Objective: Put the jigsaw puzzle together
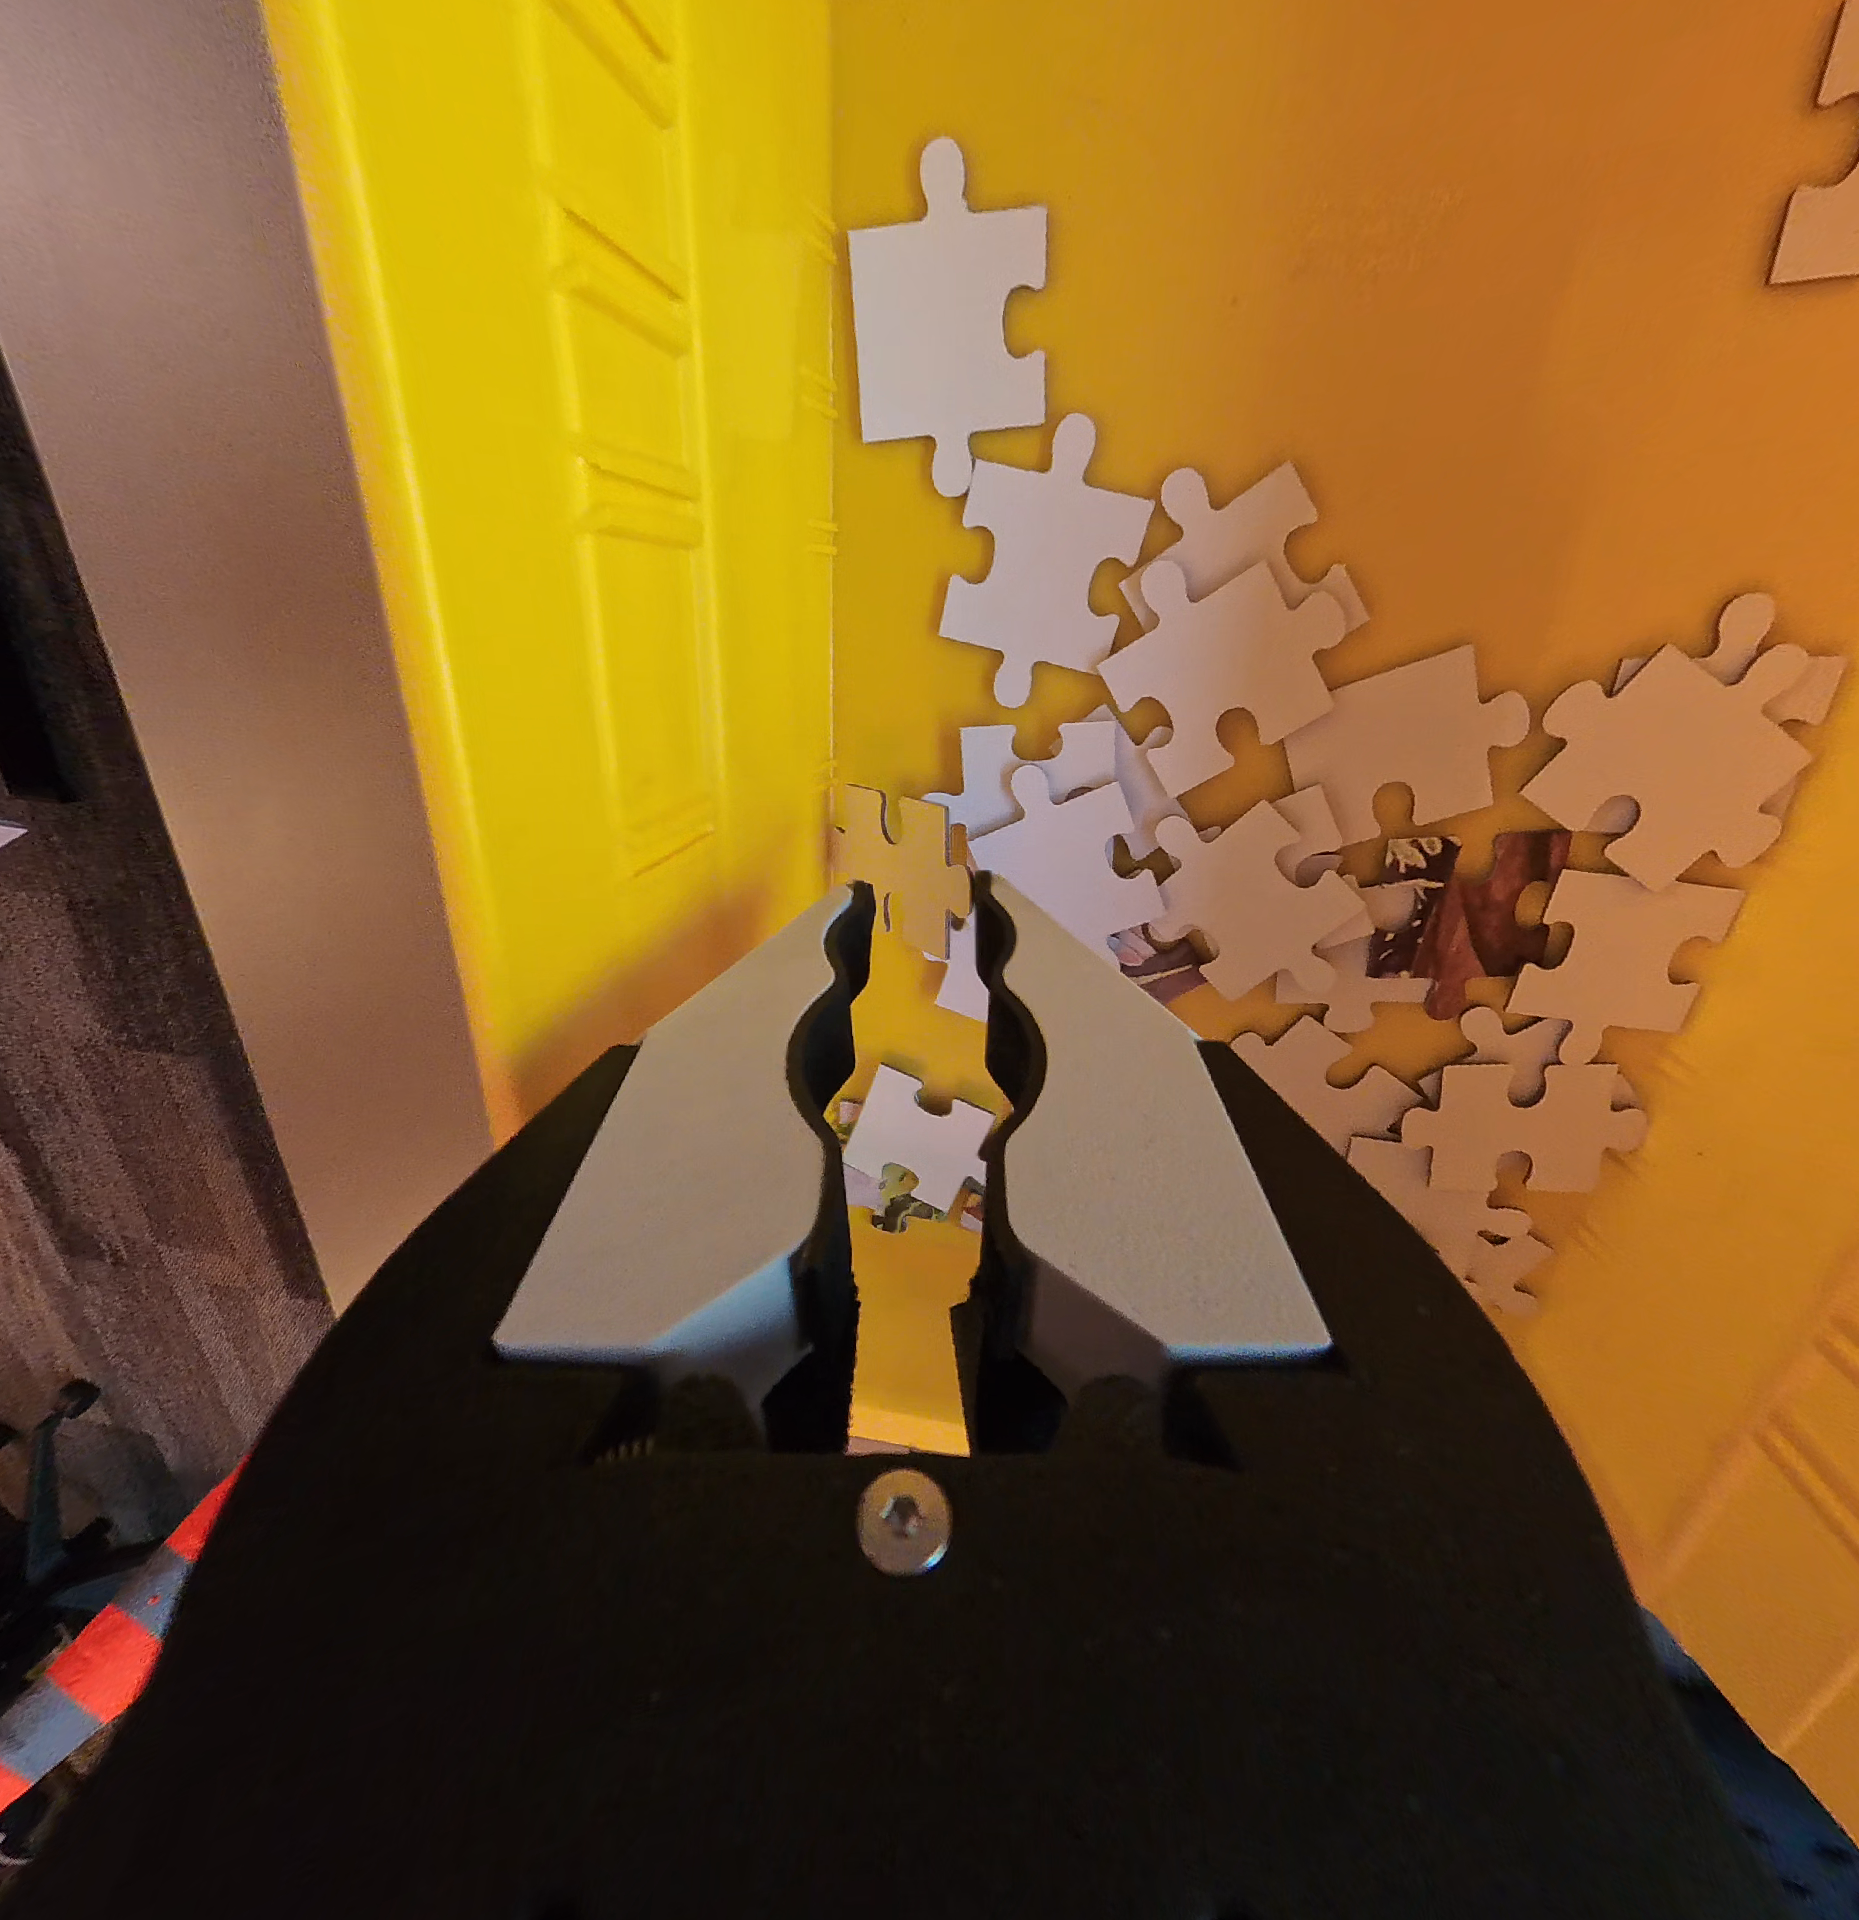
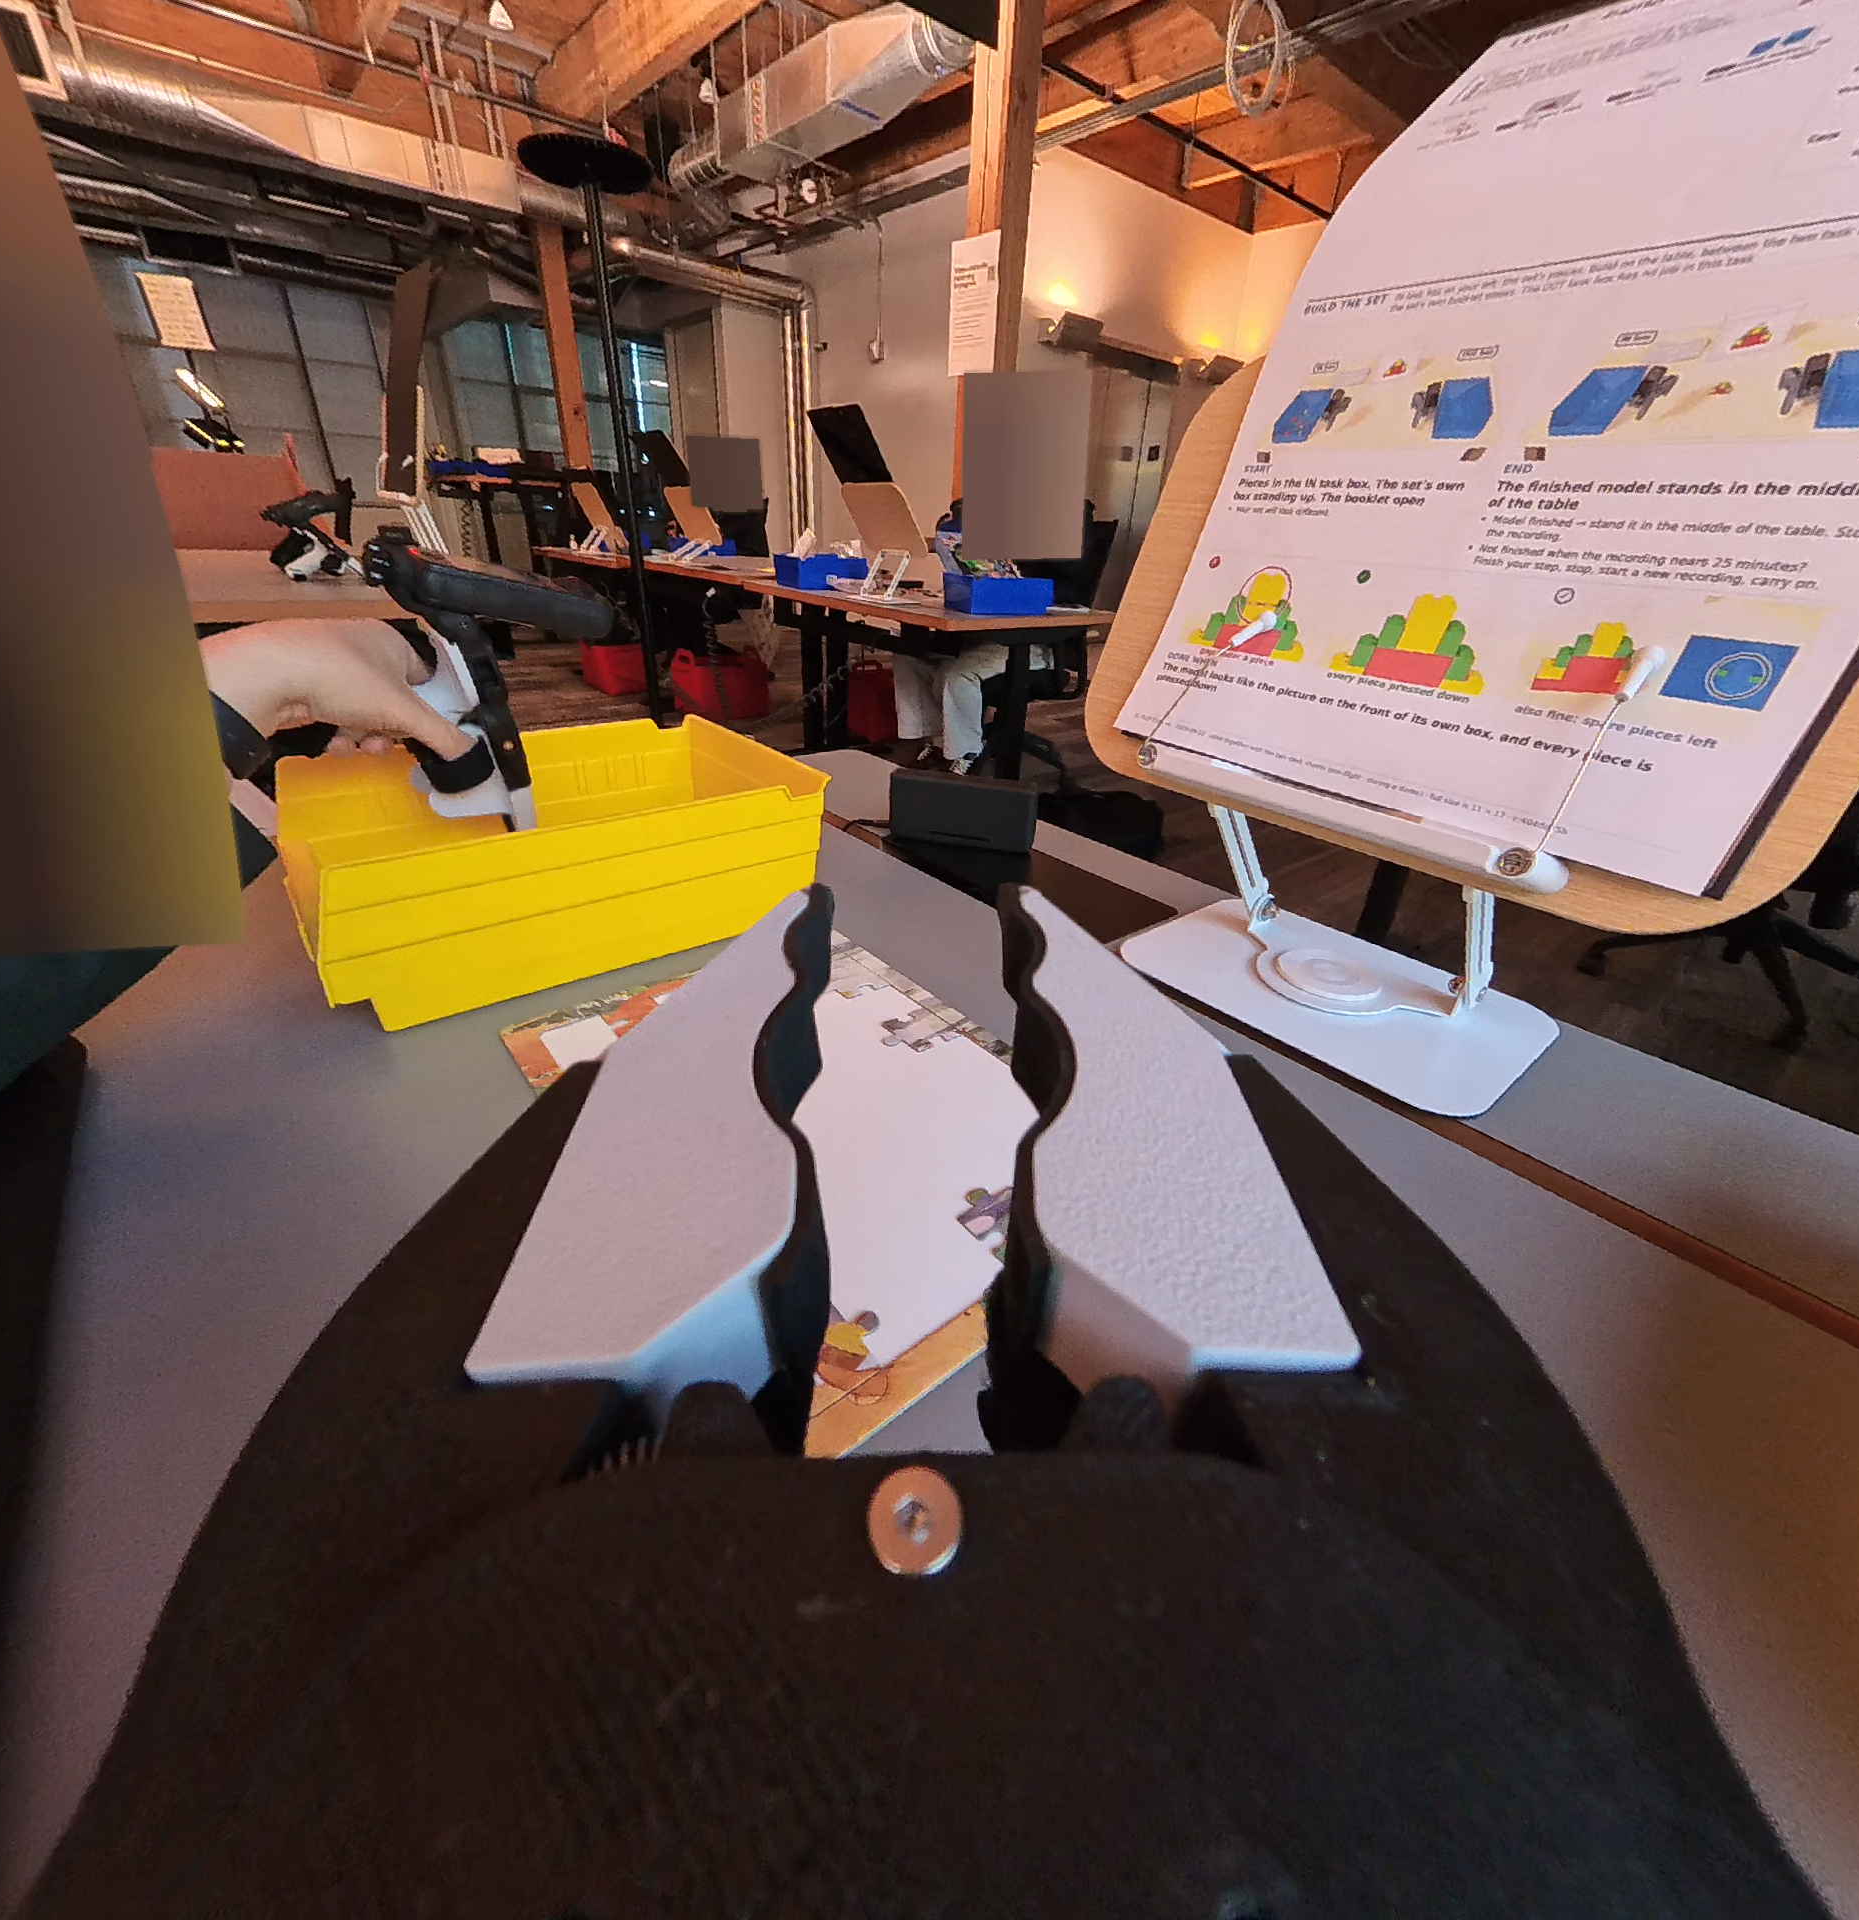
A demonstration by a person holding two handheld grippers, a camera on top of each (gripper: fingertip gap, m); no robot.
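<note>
My left gripper (image 1: 917,891) is inside the yellow bin (image 1: 592,520), shut on one puzzle piece (image 1: 904,847) held upright at its fingertips, above the bin floor. A heap of puzzle pieces (image 1: 1320,810) lies to its right, mostly white side up, and two lie apart farther off (image 1: 946,322). My right gripper (image 2: 914,914) is open and empty, hovering over the puzzle board (image 2: 904,1122), which has an orange border and a white middle. A few pieces (image 2: 925,1023) sit fitted along the board's edges. In the right wrist view a hand holds the left gripper (image 2: 478,790) down in the bin (image 2: 551,883).
The bin stands on the grey table (image 2: 281,1143), left of and behind the board. A wooden stand with an instruction sheet (image 2: 1527,520) is at the right, on a white base (image 2: 1351,997). A black box (image 2: 961,810) lies behind. Other desks and seated people are farther off.
</note>
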